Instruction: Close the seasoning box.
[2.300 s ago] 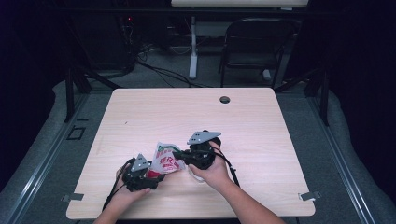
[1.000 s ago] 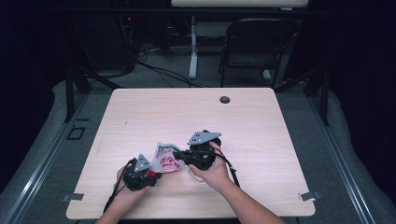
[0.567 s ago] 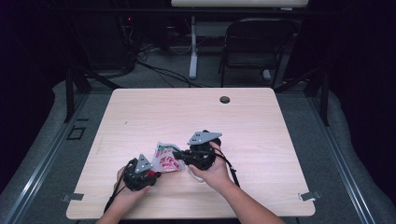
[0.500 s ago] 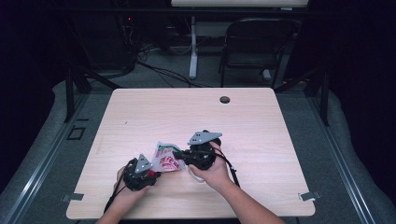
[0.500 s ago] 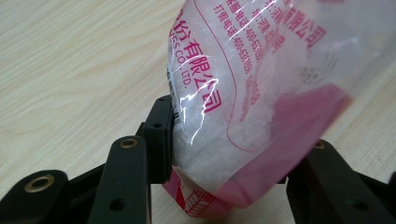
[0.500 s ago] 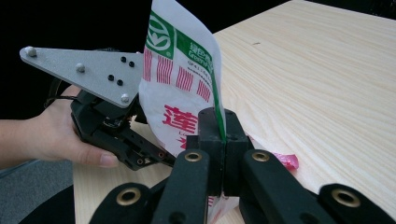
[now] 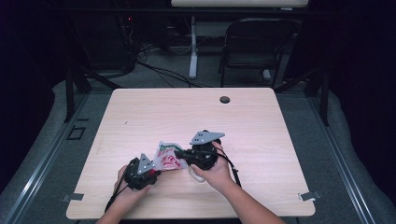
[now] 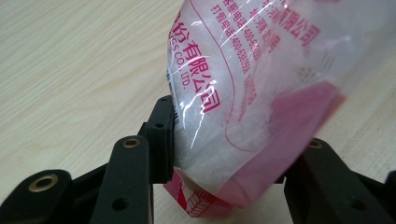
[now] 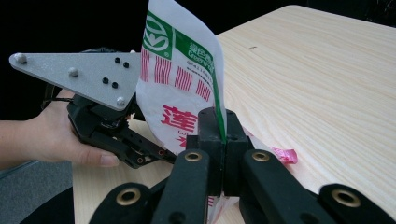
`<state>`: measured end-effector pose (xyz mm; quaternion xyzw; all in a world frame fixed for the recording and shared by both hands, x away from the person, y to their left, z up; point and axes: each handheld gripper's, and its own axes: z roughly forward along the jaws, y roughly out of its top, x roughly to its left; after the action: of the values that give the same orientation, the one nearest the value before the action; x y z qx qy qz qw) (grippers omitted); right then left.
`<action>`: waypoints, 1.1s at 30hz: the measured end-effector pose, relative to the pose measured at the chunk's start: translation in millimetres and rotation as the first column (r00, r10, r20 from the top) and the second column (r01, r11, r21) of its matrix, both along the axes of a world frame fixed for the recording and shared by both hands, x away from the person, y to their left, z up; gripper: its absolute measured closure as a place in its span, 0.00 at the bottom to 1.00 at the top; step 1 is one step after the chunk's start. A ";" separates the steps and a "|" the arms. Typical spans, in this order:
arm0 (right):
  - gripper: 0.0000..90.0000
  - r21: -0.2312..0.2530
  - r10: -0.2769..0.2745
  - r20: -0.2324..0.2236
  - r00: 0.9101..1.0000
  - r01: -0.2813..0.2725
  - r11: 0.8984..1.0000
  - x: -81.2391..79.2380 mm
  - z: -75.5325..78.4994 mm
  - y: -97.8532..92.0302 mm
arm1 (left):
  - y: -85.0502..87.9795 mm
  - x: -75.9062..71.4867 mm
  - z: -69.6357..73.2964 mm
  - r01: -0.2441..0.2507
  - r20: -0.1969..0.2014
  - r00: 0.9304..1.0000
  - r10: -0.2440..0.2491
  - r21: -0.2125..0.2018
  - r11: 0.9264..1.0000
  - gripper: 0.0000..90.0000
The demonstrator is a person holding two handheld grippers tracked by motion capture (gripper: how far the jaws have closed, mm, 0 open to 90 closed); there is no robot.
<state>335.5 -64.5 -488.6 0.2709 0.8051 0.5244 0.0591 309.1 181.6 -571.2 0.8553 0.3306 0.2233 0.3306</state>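
We see the plastic packet (image 7: pixel 169 157) lifted over the table's (image 7: pixel 280 140) near edge, spanned between both tools. Our right gripper (image 9: pixel 223 135) pinches its edge fully closed; our left gripper (image 8: pixel 233 154) clamps its bulging lower end. We judge a tear-open is underway, needing opposed pulls.

Your surface (image 7: pixel 289 140) is pale wood-grain laminate, smooth, with a soft matt sheen and fine straight streaks. The bag (image 8: pixel 261 93) you hold is thin plastic film, glossy and crinkled, clear in parts with pink printing and a white, grainy-looking filling showing through; its other face (image 9: pixel 180 74) is opaque white with green and red print. Both left tongs (image 8: pixel 233 172) and right tongs (image 9: pixel 223 158) are matt black plastic with brass-coloured rivets. The three-cornered plate (image 9: pixel 79 77) is dull grey metal, faintly speckled, with small bright and black screws.
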 end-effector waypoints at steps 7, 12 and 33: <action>1.00 -0.007 -0.005 0.009 1.000 0.005 1.000 0.0 1.6 -4.2 | -3.7 0.4 2.6 0.003 0.011 1.000 -0.003 0.007 1.000 0.65; 1.00 0.006 -0.010 0.014 1.000 0.010 1.000 -0.1 4.8 -7.4 | -6.1 1.5 10.0 0.008 0.023 1.000 -0.008 0.025 1.000 0.65; 1.00 0.044 -0.055 0.040 0.998 0.053 0.998 5.2 17.3 -25.2 | -22.6 16.1 28.8 0.008 0.147 0.989 -0.025 0.115 0.993 0.66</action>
<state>340.7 -89.7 -471.3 0.2829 0.7847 0.5451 0.0838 325.2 159.1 -542.4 0.8566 0.2849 0.3020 0.3065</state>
